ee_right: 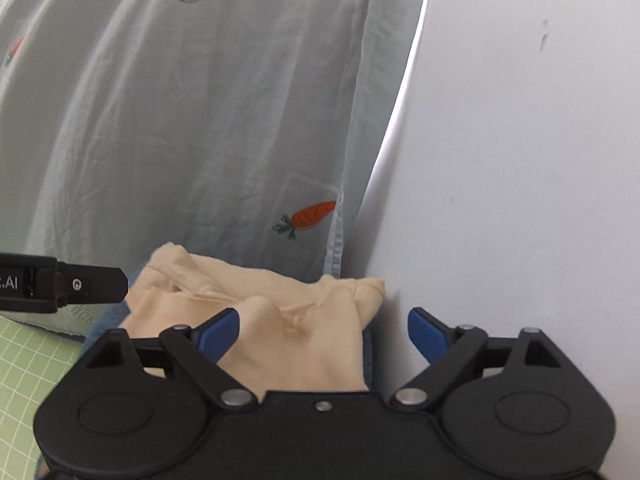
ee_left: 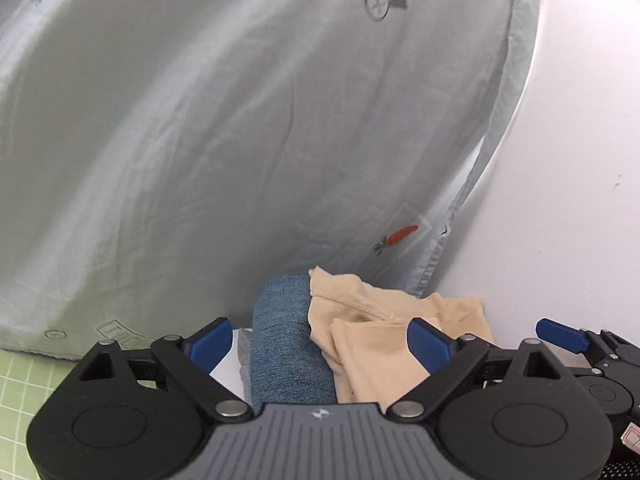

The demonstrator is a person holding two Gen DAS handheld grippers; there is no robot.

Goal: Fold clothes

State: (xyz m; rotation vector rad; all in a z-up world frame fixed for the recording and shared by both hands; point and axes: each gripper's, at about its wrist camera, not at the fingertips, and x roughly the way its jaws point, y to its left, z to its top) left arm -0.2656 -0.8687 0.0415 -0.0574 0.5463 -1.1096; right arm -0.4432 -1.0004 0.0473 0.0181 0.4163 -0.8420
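Observation:
A beige garment (ee_left: 384, 344) lies crumpled on top of a rolled blue denim piece (ee_left: 286, 344) on the white table. My left gripper (ee_left: 320, 344) stands open, its blue pads on either side of the denim and beige cloth without pressing them. My right gripper (ee_right: 322, 334) is also open; the beige garment (ee_right: 260, 312) bulges beside its left pad, and bare table lies before the right pad. A large pale grey-green shirt (ee_left: 240, 120) with carrot prints spreads behind both. One finger of the left gripper (ee_right: 80, 284) shows at the left of the right wrist view.
The white table (ee_right: 520, 160) stretches to the right of the shirt's hem. A green gridded cutting mat (ee_left: 16, 392) shows at the lower left under the shirt's edge. The right gripper's finger (ee_left: 560, 334) shows at the right of the left wrist view.

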